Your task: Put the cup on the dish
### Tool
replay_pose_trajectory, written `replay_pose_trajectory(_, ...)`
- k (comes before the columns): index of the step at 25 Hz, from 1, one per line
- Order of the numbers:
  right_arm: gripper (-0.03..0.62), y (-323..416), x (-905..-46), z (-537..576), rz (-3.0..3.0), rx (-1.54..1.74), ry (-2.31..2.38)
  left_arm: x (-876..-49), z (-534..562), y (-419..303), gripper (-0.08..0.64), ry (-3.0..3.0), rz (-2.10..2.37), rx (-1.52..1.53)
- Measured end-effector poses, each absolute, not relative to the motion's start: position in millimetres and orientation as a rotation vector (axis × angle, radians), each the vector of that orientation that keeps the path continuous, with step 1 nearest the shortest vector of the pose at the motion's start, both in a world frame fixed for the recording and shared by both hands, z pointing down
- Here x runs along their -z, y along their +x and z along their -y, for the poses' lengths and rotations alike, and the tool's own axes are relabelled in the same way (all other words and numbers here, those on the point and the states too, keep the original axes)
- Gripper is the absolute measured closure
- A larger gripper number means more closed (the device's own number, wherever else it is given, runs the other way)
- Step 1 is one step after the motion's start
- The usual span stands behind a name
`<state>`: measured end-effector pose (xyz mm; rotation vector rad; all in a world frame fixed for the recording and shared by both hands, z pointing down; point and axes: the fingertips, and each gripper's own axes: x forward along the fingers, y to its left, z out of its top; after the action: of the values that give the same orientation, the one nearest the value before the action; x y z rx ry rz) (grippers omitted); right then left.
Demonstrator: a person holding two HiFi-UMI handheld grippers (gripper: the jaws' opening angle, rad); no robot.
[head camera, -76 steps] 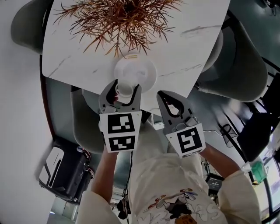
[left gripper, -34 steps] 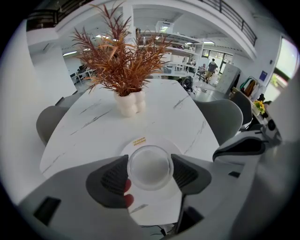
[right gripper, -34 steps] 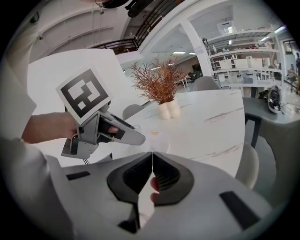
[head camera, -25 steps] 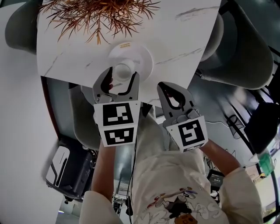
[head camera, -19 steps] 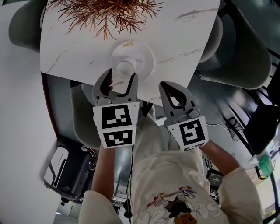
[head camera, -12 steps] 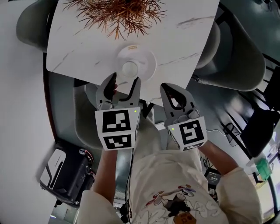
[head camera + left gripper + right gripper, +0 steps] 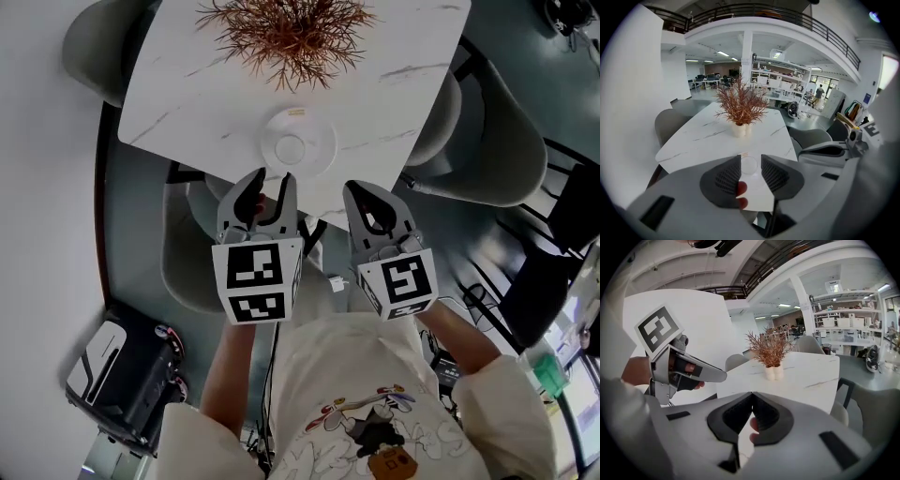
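Observation:
A white cup [image 7: 289, 148] stands upright on the round white dish [image 7: 314, 138] near the front edge of the marble table [image 7: 187, 103]. My left gripper [image 7: 269, 180] hangs just off that edge, a short way back from the cup. Its jaws are closing with nothing between them; a gap still shows. In the left gripper view the cup [image 7: 749, 165] shows through that gap, farther off on the table. My right gripper [image 7: 362, 191] is shut and empty, level with the left one; in its own view the fingertips [image 7: 751, 394] meet.
A dried reddish plant [image 7: 295, 28] in a white pot stands behind the dish. Grey chairs sit at the right [image 7: 492, 122], at the far left [image 7: 94, 47] and under the table's front edge [image 7: 187, 267]. A black case [image 7: 122, 361] lies on the floor at left.
The left gripper has drawn back from the cup toward the person and its jaws have narrowed. The cup stays on the dish. The table now looks farther away.

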<state>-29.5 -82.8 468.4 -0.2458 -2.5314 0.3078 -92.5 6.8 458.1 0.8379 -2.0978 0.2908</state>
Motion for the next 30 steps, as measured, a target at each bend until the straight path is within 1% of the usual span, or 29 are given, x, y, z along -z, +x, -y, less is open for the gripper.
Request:
replay_pose_trajectory(2,0.588,-29,-463,81,2.526,-0.308,-0.253,-453,-6,-88,0.438,0.846,2.093,-0.286)
replay_pose_trajectory(4,0.588,-30,-456,80,2.525,-0.299,-0.268,-449,-4,-81,0.444,0.864,2.083,-0.291)
replay_pose_trajectory(6,0.588,-33,-449,78,2.532,-0.285,-0.287,-445,-5,-74,0.471,0.863,2.084,-0.294)
replay_pose_trajectory(9,0.588,-36,-437,79,2.548,-0.269,-0.293,-437,-9,-65,0.556,0.849,2.09,-0.28)
replay_pose_trajectory(30,0.588,-24,-347,71,2.604,-0.299,-0.394,-342,-39,-20,0.557,0.787,2.246,-0.11)
